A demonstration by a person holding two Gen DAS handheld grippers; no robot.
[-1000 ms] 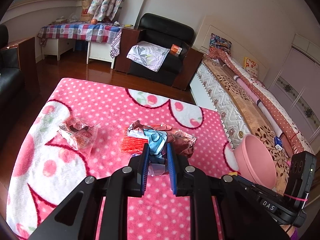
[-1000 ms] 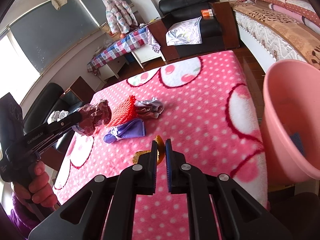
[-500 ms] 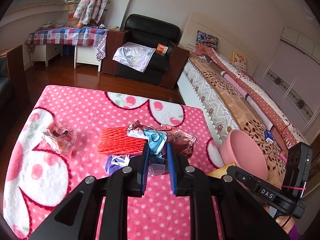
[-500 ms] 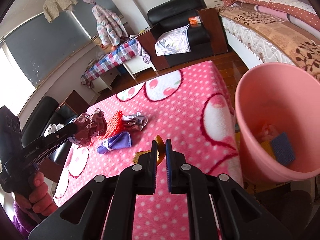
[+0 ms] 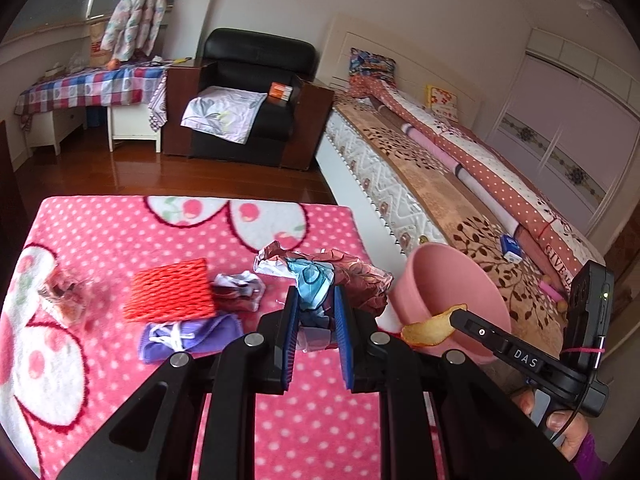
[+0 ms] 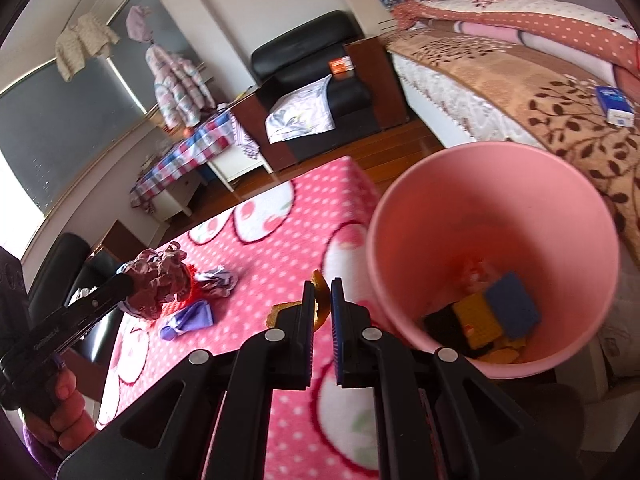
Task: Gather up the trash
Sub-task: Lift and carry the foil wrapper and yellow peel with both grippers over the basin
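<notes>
While both grippers hang over the pink polka-dot blanket [image 5: 312,420] on the counter, each has trash pinched. Left gripper [image 5: 316,328]: jaws nearly closed, clamped on a crumpled foil wrapper bundle [image 5: 320,276], blue and maroon-silver, sticking out ahead of the blue pads. Same bundle shows in the right wrist view at the tip of the left gripper [image 6: 132,280], lifted off the blanket. Right gripper [image 6: 320,304]: jaws closed tight on an orange-yellow peel-like scrap [image 6: 318,300], thin, curling left of the pads. In the left wrist view that scrap [image 5: 430,328] hangs at the right gripper's tip, in front of the bin.

Pink plastic bin [image 6: 496,184] stands just right of the counter edge, beside the bed; mouth open, tilted toward the right camera. Inside it: a blue sponge-like pad [image 6: 512,306], a yellow piece, something dark, a blurred red-orange item.

Still on the blanket: purple cloth-like wrapper [image 5: 188,336] nearest, then a red foam fruit net [image 5: 172,294] with a crumpled white-purple wrapper [image 5: 240,290] just beside its right edge, and a clear-red crumpled packet [image 5: 66,296] well apart at left, blurred.

A hand [image 6: 64,404] grips the left handle; fingers of the other hand [image 5: 560,420] on the right handle.

Farther: wood floor, black armchair [image 5: 256,92] with a pale cloth on the seat, plaid-covered table at left, bed [image 5: 440,172] with brown leaf-print cover along the right, a small blue box on it.
</notes>
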